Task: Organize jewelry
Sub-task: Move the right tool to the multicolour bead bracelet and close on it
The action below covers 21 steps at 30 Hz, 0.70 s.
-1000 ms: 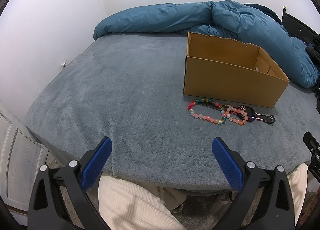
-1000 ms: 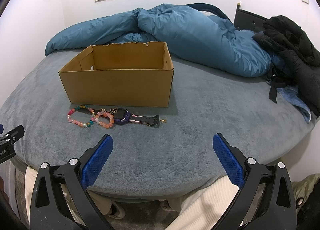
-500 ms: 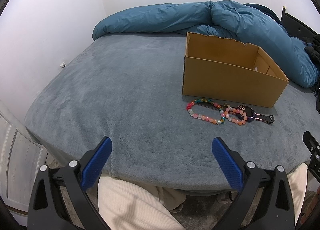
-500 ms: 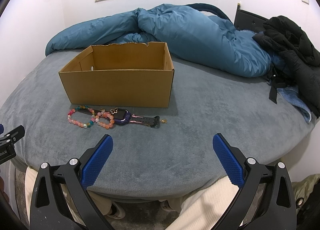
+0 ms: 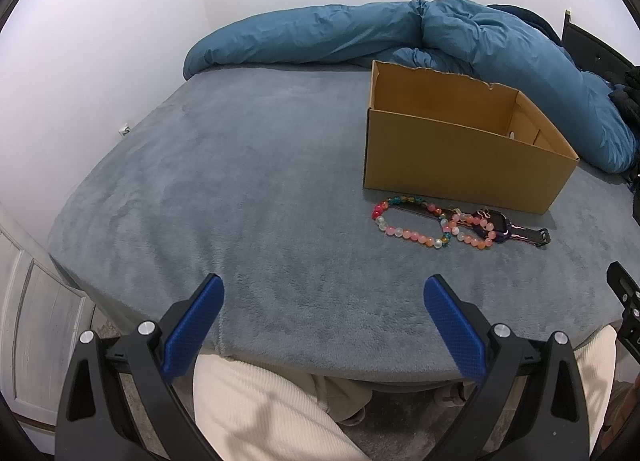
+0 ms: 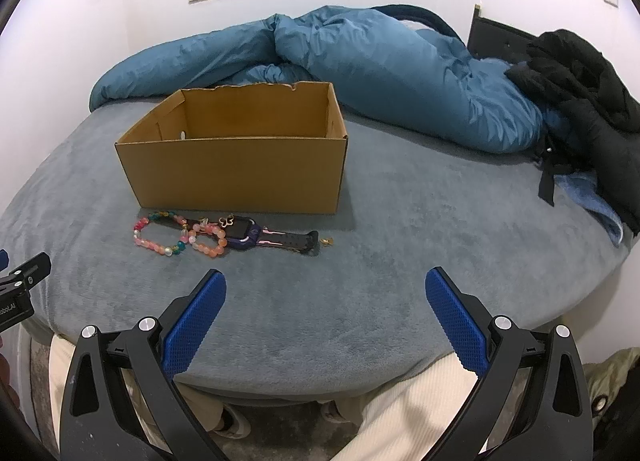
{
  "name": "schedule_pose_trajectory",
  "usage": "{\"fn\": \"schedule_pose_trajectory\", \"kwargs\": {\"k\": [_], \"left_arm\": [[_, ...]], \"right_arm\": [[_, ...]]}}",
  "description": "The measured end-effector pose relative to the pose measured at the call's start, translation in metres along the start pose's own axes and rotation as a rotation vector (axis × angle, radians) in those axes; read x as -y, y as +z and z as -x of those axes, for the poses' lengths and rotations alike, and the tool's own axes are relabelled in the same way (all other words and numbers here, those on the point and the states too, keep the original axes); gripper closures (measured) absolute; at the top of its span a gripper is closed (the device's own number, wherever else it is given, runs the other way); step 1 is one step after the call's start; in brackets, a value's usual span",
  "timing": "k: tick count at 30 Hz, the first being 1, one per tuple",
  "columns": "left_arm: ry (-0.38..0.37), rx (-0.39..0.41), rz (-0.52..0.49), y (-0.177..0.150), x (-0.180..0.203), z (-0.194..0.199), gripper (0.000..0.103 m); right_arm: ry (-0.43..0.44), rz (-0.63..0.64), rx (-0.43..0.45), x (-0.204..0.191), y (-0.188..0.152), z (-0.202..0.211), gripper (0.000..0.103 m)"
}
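An open cardboard box [image 5: 460, 157] [image 6: 240, 177] stands on the grey bed cover. In front of it lie a multicoloured bead bracelet [image 5: 404, 235] [image 6: 158, 245], a smaller pink-orange bead bracelet [image 5: 476, 241] [image 6: 208, 248], a dark watch with a pink-lined strap [image 5: 516, 228] [image 6: 272, 239] and a small gold charm [image 6: 328, 241]. My left gripper [image 5: 323, 307] is open and empty at the bed's near edge, left of the jewelry. My right gripper [image 6: 325, 301] is open and empty, near the edge, just short of the watch.
A rumpled blue duvet [image 6: 360, 61] lies along the back of the bed. Black clothing [image 6: 592, 101] is piled at the right. The grey bed cover [image 5: 240, 181] stretches wide to the left. My legs in cream trousers [image 5: 256, 413] show below the bed edge.
Both grippers have barely moved; the left view has shifted very slightly. Nothing was touched or taken.
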State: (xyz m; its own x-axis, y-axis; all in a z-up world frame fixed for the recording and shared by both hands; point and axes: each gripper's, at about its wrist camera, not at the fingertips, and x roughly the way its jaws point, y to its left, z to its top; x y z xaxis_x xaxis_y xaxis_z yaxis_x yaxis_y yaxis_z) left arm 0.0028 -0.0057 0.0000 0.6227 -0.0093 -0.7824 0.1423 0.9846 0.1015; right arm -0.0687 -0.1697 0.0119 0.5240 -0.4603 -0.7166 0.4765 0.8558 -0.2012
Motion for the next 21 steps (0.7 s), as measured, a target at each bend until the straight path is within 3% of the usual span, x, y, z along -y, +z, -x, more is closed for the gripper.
{"fn": "schedule_pose_trajectory", "kwargs": {"k": [10,16,21], "left_arm": [[-0.081,-0.018,-0.018,-0.001,0.006,-0.021,0.004],[-0.273,0.033,0.041,0.004,-0.003,-0.036,0.004],[-0.351,0.074,0.032,0.010,-0.007,-0.049,0.004]], "right_arm": [[0.037,-0.013,-0.021,0.005,-0.002,-0.021,0.007],[0.135,0.013,0.010,-0.009,0.005,-0.031,0.007],[0.227,0.064,0.038,-0.033,0.017,-0.047,0.013]]}}
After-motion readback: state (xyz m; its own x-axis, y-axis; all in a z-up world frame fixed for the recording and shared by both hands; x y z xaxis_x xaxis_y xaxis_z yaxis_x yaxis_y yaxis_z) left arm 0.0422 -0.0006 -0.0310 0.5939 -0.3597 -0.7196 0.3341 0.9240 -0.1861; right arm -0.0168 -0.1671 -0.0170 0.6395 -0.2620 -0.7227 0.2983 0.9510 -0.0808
